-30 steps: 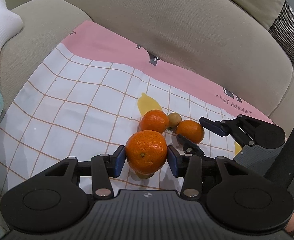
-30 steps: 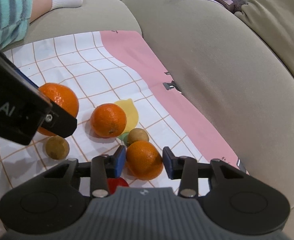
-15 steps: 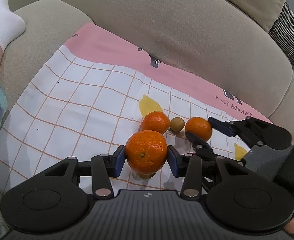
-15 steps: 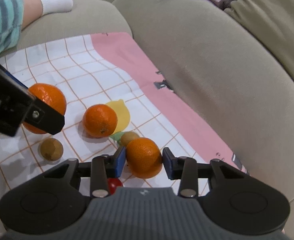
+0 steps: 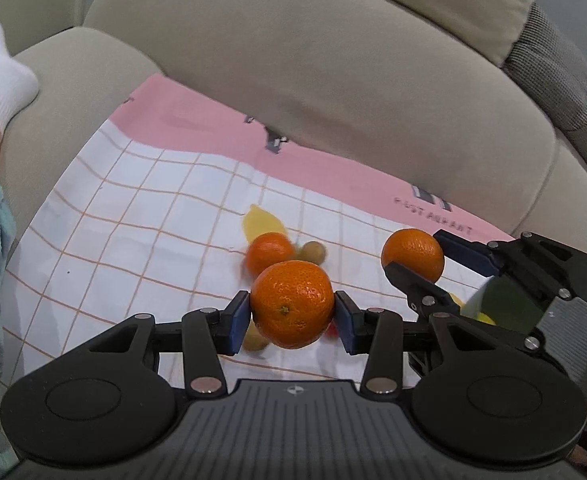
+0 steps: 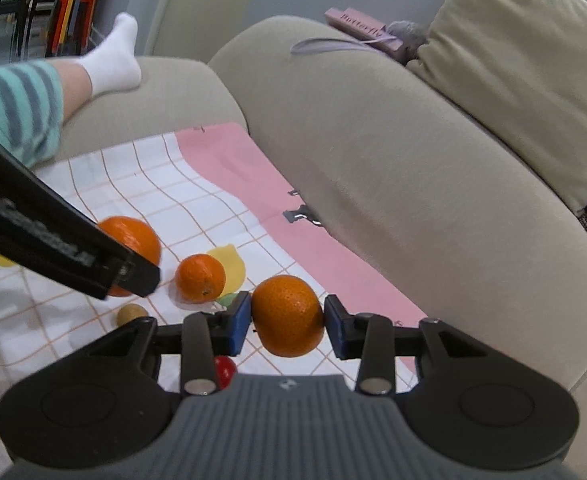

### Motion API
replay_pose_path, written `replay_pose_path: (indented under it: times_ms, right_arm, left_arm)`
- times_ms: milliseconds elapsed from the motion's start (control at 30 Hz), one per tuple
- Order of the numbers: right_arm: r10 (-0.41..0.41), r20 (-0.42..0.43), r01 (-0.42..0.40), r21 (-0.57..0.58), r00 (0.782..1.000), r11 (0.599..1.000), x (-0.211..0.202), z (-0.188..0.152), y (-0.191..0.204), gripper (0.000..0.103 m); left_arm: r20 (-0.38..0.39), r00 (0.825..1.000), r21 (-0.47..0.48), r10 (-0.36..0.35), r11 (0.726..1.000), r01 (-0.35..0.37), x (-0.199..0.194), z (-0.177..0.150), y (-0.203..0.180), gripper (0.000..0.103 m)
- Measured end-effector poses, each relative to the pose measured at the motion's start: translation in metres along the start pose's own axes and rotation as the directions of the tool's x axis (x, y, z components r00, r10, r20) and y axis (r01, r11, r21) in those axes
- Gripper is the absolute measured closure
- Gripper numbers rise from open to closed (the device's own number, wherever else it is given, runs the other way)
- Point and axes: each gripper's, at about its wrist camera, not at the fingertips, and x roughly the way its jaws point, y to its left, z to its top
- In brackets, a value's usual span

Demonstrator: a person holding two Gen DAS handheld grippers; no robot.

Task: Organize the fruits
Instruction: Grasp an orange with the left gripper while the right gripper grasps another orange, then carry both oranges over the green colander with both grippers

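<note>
My left gripper (image 5: 292, 316) is shut on a large orange (image 5: 292, 304) and holds it above the checked cloth (image 5: 153, 208). My right gripper (image 6: 287, 324) is shut on a second orange (image 6: 287, 314), also lifted; this gripper and its orange (image 5: 412, 254) show at the right of the left wrist view. A third orange (image 5: 269, 250) lies on the cloth beside a small brown fruit (image 5: 313, 251). In the right wrist view the third orange (image 6: 200, 278) lies left of my fingers, with another brown fruit (image 6: 132, 314) and a small red fruit (image 6: 225, 370) below.
The cloth lies on a beige sofa seat with the backrest (image 5: 353, 80) close behind. A person's leg in a white sock (image 6: 113, 60) rests on the armrest at left. A purple book (image 6: 363, 28) and a cushion (image 6: 525, 60) sit on top of the backrest.
Both grippers have risen with their oranges, away from the cloth. The right gripper's orange has left the pile by the brown fruit.
</note>
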Motion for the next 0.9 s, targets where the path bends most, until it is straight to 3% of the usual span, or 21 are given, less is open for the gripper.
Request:
replay_pose_path:
  times_ms: [500, 900]
  right_arm:
    - [-0.015, -0.019, 0.019, 0.218, 1.0, 0.976, -0.086, -0.044, -0.052, 0.066]
    - [0.004, -0.082, 0.028, 0.389, 0.997, 0.921, -0.113, -0.096, -0.101, 0.066]
  left_arm:
    - [-0.025, 0.995, 0.134, -0.098, 0.986, 0.101, -0.014, -0.011, -0.075, 0.053]
    - [-0.084, 0.982, 0.254, -0.169, 0.949, 0.185, -0.002, -0.018, -0.135, 0.053]
